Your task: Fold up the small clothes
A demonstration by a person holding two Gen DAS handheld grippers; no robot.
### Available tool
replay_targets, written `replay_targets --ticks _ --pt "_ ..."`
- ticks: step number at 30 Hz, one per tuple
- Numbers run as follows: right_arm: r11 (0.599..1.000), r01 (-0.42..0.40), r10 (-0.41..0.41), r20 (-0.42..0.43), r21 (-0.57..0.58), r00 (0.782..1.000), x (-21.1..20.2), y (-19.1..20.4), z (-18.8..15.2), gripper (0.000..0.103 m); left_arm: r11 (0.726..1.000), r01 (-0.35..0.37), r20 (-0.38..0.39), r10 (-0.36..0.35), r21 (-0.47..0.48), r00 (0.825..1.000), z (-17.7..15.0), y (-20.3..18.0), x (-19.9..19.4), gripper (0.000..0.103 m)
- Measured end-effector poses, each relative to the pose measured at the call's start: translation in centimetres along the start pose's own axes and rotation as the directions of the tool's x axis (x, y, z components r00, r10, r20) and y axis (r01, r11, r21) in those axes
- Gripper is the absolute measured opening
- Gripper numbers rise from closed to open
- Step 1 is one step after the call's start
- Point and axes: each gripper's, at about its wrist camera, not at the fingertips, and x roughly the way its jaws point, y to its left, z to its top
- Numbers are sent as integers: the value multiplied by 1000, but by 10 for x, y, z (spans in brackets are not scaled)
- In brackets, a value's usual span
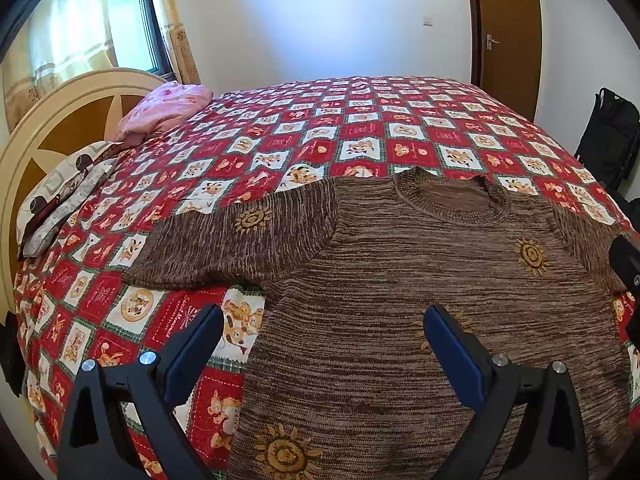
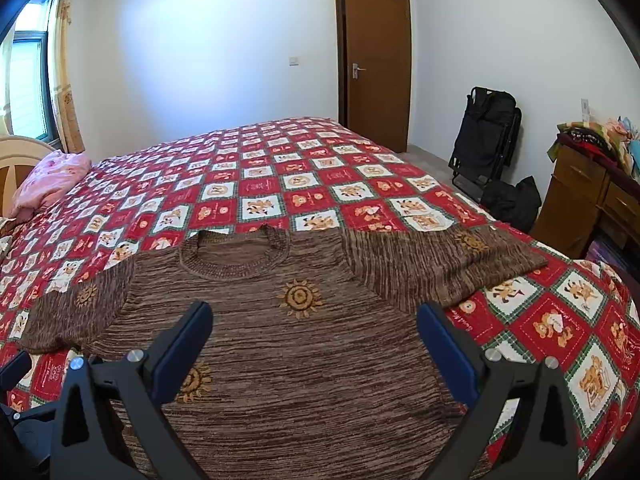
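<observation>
Left gripper (image 1: 323,330) and right gripper (image 2: 314,326) spread wide, empty, above sweater (image 1: 400,300). Sweater flat on quilt (image 1: 360,128), sleeves out. Risk: pinching quilt with knit, dragging both.

A red-and-white checked bedspread (image 2: 280,184) covers the bed; a pink pillow (image 2: 48,184) lies at its head, a brown door (image 2: 376,64) beyond its foot.

Bare quilt (image 2: 280,168) beyond sweater (image 2: 280,360)
</observation>
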Motion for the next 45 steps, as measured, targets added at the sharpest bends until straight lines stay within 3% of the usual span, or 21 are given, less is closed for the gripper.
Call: replay_targets --ticks 45 --pt "1000 11 -11 -11 -9 1000 2 1 -4 103 1000 17 -18 -18 -22 1000 0 3 3 100"
